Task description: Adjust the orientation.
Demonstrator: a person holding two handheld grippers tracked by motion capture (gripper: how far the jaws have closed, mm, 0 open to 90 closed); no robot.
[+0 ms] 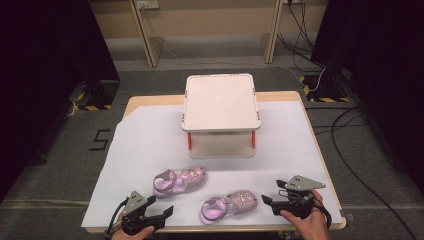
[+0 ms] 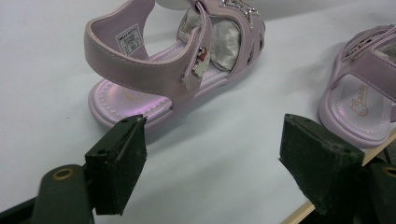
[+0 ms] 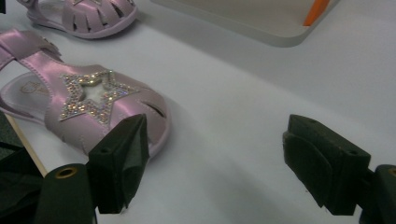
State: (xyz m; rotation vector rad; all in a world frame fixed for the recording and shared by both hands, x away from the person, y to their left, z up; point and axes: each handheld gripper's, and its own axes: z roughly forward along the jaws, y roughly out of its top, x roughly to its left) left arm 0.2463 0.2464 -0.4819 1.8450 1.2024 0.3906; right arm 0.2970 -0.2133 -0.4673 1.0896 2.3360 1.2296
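- Two pink sandals on the white sheet, both in front of the white box [image 1: 221, 102], well short of it.
- Far sandal [image 1: 180, 181] lies left of centre; near sandal [image 1: 228, 205] lies close to the table's front edge, between the two grippers.
- Both sandals lie with long axis roughly across the table, heels to the left, toes to the right (tilted slightly, toe ends farther from the person).
- Left gripper [image 1: 167, 212]: jaws apart, nothing between them. In the left gripper view it faces the far sandal's heel strap [image 2: 135, 65] straight ahead, near but not touching.
- Right gripper [image 1: 267, 201]: jaws wide apart, empty. It faces the near sandal's toe end; in the right gripper view the star-trimmed toe [image 3: 98, 98] sits just beyond its left jaw, off-centre.
- Judgement: each hand has its own sandal, left nearer the far one by the heel, right nearer the near one by the toe.
- Right gripper would need a shift toward the sandal to bring the toe between its jaws.
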